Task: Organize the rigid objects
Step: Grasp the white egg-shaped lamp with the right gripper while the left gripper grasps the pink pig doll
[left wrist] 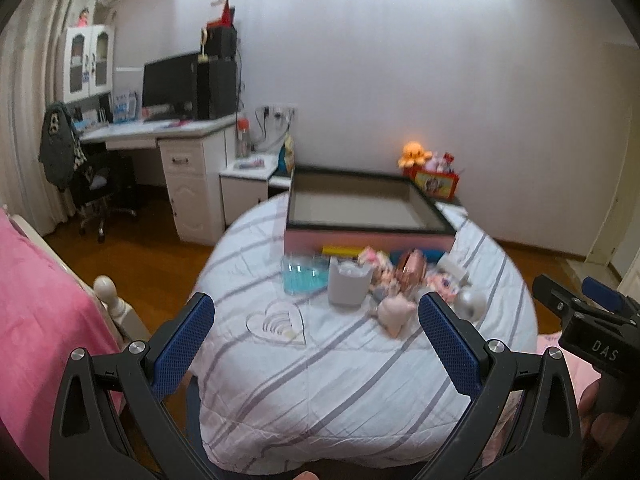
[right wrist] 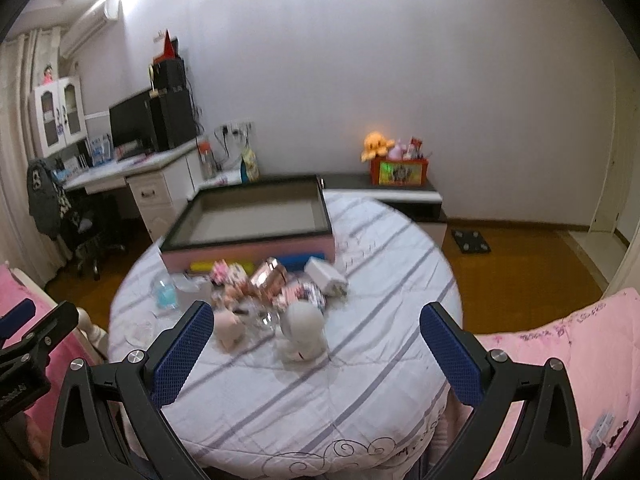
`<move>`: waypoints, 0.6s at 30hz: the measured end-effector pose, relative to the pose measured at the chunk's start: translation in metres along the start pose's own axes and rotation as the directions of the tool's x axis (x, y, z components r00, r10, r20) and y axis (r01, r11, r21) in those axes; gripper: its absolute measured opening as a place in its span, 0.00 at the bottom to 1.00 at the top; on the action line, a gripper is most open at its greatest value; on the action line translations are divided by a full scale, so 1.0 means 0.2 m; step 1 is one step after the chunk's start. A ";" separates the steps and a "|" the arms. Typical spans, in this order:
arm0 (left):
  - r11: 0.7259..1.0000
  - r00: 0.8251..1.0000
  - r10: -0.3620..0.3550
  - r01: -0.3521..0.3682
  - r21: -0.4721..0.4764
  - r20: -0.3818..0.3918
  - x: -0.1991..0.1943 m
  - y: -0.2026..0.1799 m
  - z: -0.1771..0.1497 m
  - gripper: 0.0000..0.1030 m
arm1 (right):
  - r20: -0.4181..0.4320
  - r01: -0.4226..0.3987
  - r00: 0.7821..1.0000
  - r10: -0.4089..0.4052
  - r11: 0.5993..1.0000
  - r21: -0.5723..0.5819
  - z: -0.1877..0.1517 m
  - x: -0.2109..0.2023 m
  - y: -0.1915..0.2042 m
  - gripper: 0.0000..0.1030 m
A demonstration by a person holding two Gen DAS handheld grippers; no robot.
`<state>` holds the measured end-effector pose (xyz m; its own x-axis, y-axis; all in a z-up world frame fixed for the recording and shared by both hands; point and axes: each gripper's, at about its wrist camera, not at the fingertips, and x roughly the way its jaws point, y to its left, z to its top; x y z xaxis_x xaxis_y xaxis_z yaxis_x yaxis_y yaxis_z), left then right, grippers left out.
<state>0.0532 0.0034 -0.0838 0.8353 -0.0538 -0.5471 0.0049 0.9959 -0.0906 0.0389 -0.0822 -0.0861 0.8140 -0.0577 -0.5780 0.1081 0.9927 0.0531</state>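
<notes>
A heap of small objects lies on a round table under a striped cloth (left wrist: 340,364): a grey cup (left wrist: 347,282), a clear blue-tinted container (left wrist: 302,276), a pink pig figure (left wrist: 394,310), a rose-gold item (left wrist: 410,270), a white round camera-like device (right wrist: 301,330) and a white adapter (right wrist: 326,276). Behind them stands an empty shallow box (left wrist: 366,200) with a dark rim and pink side. My left gripper (left wrist: 316,312) is open and empty, above the near side of the table. My right gripper (right wrist: 316,322) is open and empty, short of the heap.
A pink bed (left wrist: 36,320) lies at the left and pink bedding (right wrist: 560,348) at the right. A white desk (left wrist: 160,132) with monitor and a chair (left wrist: 100,184) stand at the far left. A low cabinet (right wrist: 400,192) with toys is behind the table. The floor is wood.
</notes>
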 end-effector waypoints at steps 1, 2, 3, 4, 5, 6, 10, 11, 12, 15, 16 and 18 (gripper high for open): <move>1.000 1.000 -0.003 0.003 0.000 -0.015 0.03 0.00 -0.01 1.00 | -0.022 -0.005 1.000 0.005 1.000 -0.004 -0.02 0.04 0.00 1.00; 1.000 0.999 -0.009 0.009 0.002 -0.034 0.07 0.00 -0.03 1.00 | -0.039 -0.010 0.999 0.010 1.000 -0.011 -0.03 0.08 0.00 1.00; 1.000 0.999 -0.011 0.011 0.004 -0.045 0.09 0.00 -0.04 1.00 | -0.055 -0.014 0.998 0.013 1.000 -0.018 -0.04 0.11 0.01 1.00; 1.000 0.998 -0.012 0.013 0.005 -0.060 0.12 -0.01 -0.05 1.00 | -0.074 -0.016 0.997 0.014 1.000 -0.026 -0.06 0.14 0.01 1.00; 1.000 0.997 -0.013 0.014 0.005 -0.072 0.15 -0.01 -0.05 1.00 | -0.091 -0.017 0.996 0.014 0.999 -0.032 -0.07 0.17 0.02 1.00; 1.000 0.996 -0.017 0.017 0.003 -0.085 0.18 -0.01 -0.06 1.00 | -0.108 -0.020 0.994 0.016 0.999 -0.035 -0.08 0.20 0.02 1.00; 1.000 0.992 -0.029 0.029 -0.002 -0.126 0.28 -0.03 -0.08 1.00 | -0.167 -0.019 0.986 0.013 0.999 -0.037 -0.12 0.31 0.00 1.00; 0.999 0.990 -0.034 0.034 0.000 -0.136 0.31 -0.04 -0.08 1.00 | -0.176 -0.019 0.984 0.012 0.999 -0.035 -0.12 0.32 0.00 1.00; 0.999 0.989 -0.039 0.040 0.003 -0.146 0.33 -0.06 -0.09 1.00 | -0.185 -0.019 0.983 0.013 0.999 -0.032 -0.13 0.34 0.00 1.00; 0.998 0.982 -0.055 0.059 0.014 -0.182 0.40 -0.10 -0.10 1.00 | -0.205 -0.030 0.979 0.024 0.999 -0.027 -0.12 0.42 -0.02 1.00; 0.998 0.980 -0.057 0.061 0.016 -0.193 0.42 -0.10 -0.10 1.00 | -0.212 -0.033 0.977 0.026 0.999 -0.031 -0.12 0.44 -0.03 1.00; 0.997 0.973 -0.066 0.071 0.016 -0.220 0.48 -0.13 -0.11 1.00 | -0.225 -0.043 0.974 0.033 0.998 -0.039 -0.12 0.49 -0.02 1.00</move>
<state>0.1219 -0.0284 -0.1526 0.6920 -0.1339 -0.7094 0.0731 0.9906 -0.1157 0.1049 -0.0902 -0.1626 0.6677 0.0006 -0.7444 0.0509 0.9976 0.0465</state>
